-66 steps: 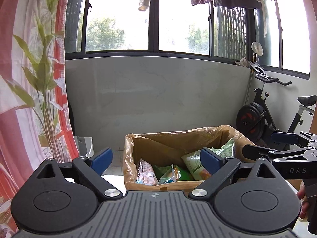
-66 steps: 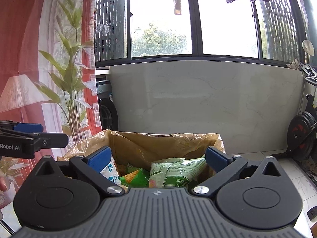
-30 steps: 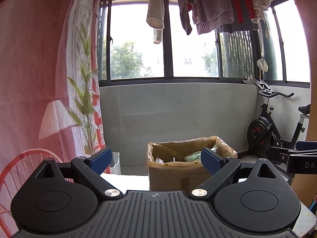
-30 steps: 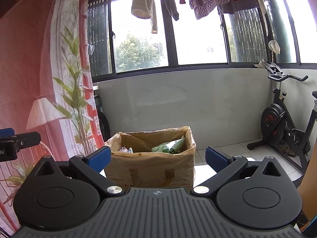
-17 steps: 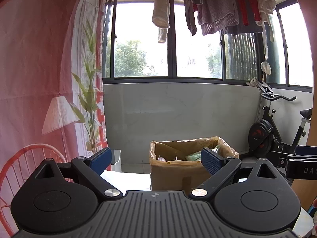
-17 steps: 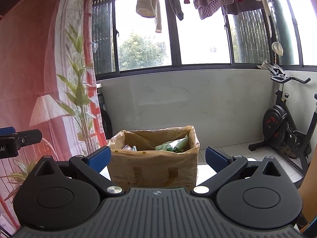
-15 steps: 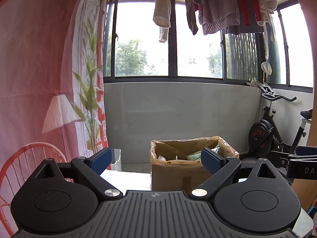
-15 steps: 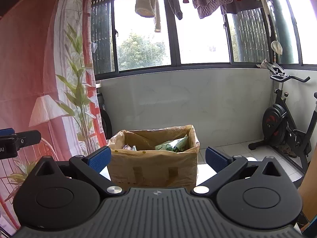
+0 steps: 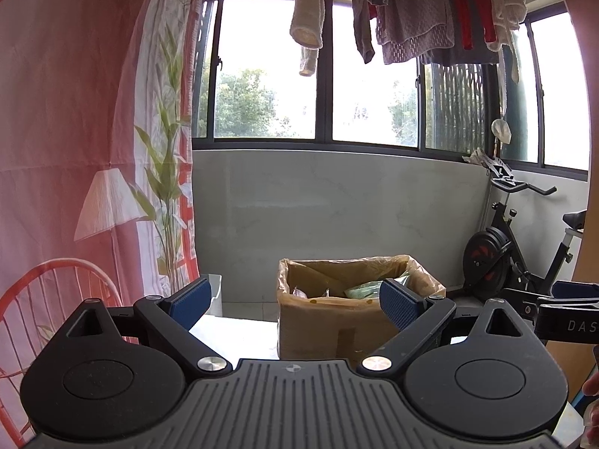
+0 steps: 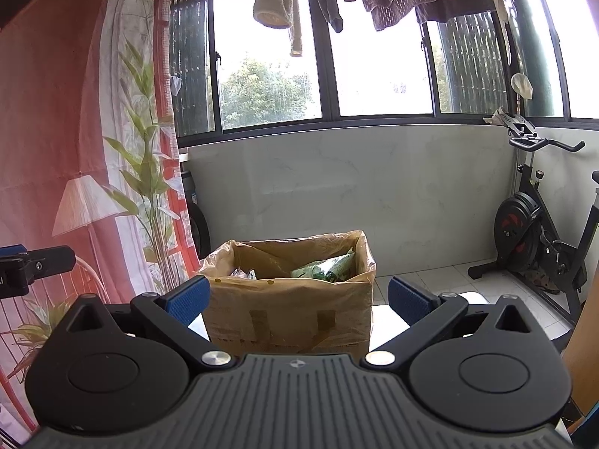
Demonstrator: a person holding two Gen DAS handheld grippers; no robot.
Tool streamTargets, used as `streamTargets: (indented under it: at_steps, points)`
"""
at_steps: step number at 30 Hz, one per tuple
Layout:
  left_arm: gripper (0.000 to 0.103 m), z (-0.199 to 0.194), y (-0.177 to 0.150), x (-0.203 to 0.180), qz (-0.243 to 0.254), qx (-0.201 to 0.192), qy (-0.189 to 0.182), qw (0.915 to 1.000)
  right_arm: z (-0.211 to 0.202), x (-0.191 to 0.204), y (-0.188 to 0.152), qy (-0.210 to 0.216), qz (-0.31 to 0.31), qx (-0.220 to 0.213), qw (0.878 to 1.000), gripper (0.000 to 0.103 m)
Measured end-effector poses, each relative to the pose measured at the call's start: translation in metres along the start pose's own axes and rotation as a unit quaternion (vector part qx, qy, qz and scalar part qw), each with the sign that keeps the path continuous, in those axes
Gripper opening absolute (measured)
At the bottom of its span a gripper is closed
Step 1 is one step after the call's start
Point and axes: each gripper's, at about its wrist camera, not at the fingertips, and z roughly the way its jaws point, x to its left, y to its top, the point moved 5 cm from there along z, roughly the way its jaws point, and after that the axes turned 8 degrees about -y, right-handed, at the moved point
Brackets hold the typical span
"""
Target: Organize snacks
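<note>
A cardboard box (image 9: 329, 331) lined with clear plastic stands on a white table, holding several snack packets; a green packet (image 10: 324, 266) pokes above the rim of the box (image 10: 288, 316). My left gripper (image 9: 292, 303) is open and empty, held back from the box and level with its top. My right gripper (image 10: 297, 299) is also open and empty, a short way in front of the box. Each gripper's arm shows at the edge of the other's view.
A white table surface (image 9: 232, 336) lies under the box. A pink printed curtain (image 9: 75, 149) hangs on the left, an exercise bike (image 10: 539, 232) stands at the right, and laundry (image 9: 411, 7) hangs above the windows. A small white bin (image 9: 216, 295) sits on the floor.
Both grippers have drawn back and up from over the box's opening; the box now looks smaller and farther off. In the last half second nothing much has moved.
</note>
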Motion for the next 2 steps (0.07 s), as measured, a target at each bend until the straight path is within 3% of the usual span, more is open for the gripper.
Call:
streamTargets:
  at_steps: [2]
  points:
    - [0.098,0.0011,-0.0005,0.0014,-0.001,0.002,0.001,1.0000,0.0004,-0.0009,-0.0008,0.000,0.001,0.001,1.000,0.103]
